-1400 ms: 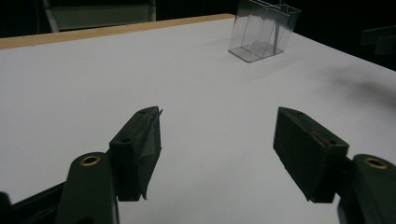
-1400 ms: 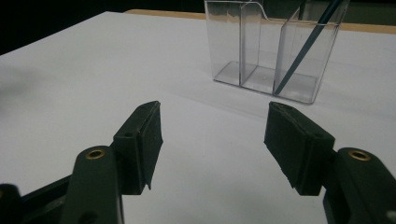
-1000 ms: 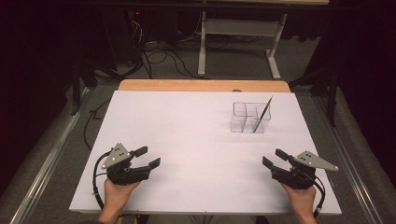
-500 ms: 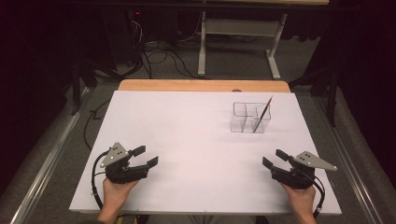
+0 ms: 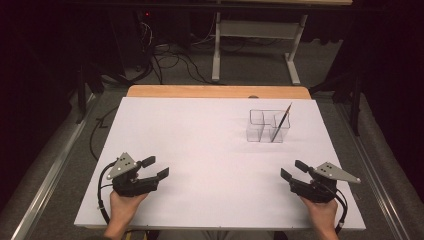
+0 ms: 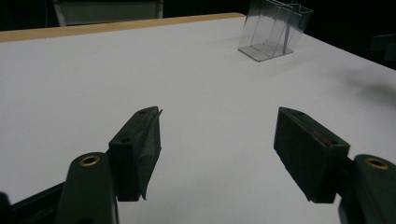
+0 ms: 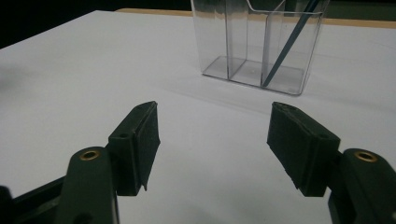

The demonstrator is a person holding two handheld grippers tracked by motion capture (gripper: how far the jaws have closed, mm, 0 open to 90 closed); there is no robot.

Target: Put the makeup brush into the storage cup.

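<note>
Almost nothing has moved since the earlier frames: both hands rest at the same places near the front edge, and the clear holder stands where it stood.

From the high view, the left gripper lies on the white table, its jaws apart with nothing between them. The right gripper lies at the opposite side, jaws also apart and empty. Ahead of the right gripper, well apart from it, stands one clear organizer with one thin pencil leaning inside it, the upper end above the rim. How many compartments it has is hard to count from here. Each forearm is cut off by the bottom edge.

From the left gripper view, two black jaws stand wide over bare table. The organizer is far ahead and to the right of the jaws, and its top is cut off by the frame. The pencil is hard to make out here.

From the right gripper view, two jaws again stand apart and hold nothing. The organizer is straight ahead, near. The pencil leans in its right compartment, and its upper end is cut off.
</note>
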